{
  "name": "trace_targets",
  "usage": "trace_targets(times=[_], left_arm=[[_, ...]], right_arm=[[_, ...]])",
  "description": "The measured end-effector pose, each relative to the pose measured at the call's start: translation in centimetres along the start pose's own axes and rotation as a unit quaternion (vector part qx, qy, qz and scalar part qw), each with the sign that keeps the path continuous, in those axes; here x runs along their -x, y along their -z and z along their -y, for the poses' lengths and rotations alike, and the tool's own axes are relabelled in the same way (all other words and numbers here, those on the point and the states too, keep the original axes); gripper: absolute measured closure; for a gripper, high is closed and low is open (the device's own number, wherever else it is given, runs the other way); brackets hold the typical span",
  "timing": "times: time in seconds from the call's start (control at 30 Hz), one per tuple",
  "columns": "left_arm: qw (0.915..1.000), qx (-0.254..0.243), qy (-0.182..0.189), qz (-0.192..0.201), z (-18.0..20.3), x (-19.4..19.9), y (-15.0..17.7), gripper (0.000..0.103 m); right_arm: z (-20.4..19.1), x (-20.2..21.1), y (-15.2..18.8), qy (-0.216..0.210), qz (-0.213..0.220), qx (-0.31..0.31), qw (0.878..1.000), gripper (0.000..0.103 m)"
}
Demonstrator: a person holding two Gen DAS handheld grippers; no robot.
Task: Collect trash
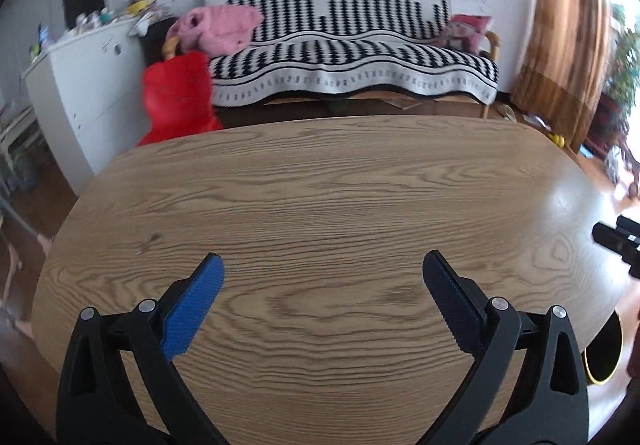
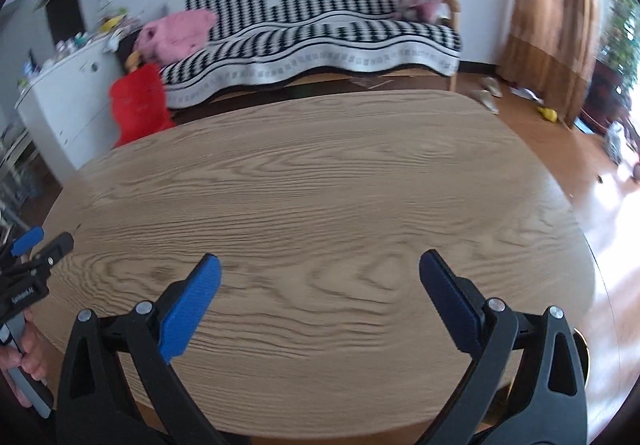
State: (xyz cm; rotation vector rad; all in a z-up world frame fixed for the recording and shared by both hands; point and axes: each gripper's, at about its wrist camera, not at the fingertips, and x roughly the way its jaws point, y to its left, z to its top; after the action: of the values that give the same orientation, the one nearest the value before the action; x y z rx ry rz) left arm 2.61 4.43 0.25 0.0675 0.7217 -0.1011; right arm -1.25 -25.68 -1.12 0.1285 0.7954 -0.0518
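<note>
Both wrist views look across a bare oval wooden table [image 1: 320,197] [image 2: 304,189]. My left gripper [image 1: 323,265] hangs over the near part of the top, its blue pads wide apart with nothing between them. My right gripper [image 2: 320,267] stands open the same way over the wood, also holding nothing. In the right wrist view the left gripper [image 2: 28,257] shows at the left edge, with a person's hand [image 2: 24,361] on its handle. The right gripper's black tip [image 1: 616,245] pokes in at the right edge of the left wrist view. No trash shows on the table.
Behind the table stands a sofa with a black-and-white cover [image 1: 340,45] [image 2: 320,21], a pink cloth [image 1: 216,25] and a red bag [image 1: 176,93] at its left end. A white cabinet [image 1: 80,85] is at left. A black, yellow-rimmed bin [image 1: 600,357] sits beside the table's right edge.
</note>
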Motion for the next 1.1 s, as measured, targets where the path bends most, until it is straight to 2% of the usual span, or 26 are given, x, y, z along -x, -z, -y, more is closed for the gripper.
trace_targets(times=[0.37, 1.1], left_arm=[[0.9999, 0.001, -0.012, 0.005, -0.7, -0.2, 0.2, 0.006], [0.9999, 0.01, -0.008, -0.004, -0.6, -0.6, 0.4, 0.006]], right_arm=[[-3.6, -3.0, -0.9, -0.011, -0.014, -0.002, 1.0, 0.007], [-3.2, -3.2, -0.6, -0.003, -0.02, 0.003, 1.0, 0.007]])
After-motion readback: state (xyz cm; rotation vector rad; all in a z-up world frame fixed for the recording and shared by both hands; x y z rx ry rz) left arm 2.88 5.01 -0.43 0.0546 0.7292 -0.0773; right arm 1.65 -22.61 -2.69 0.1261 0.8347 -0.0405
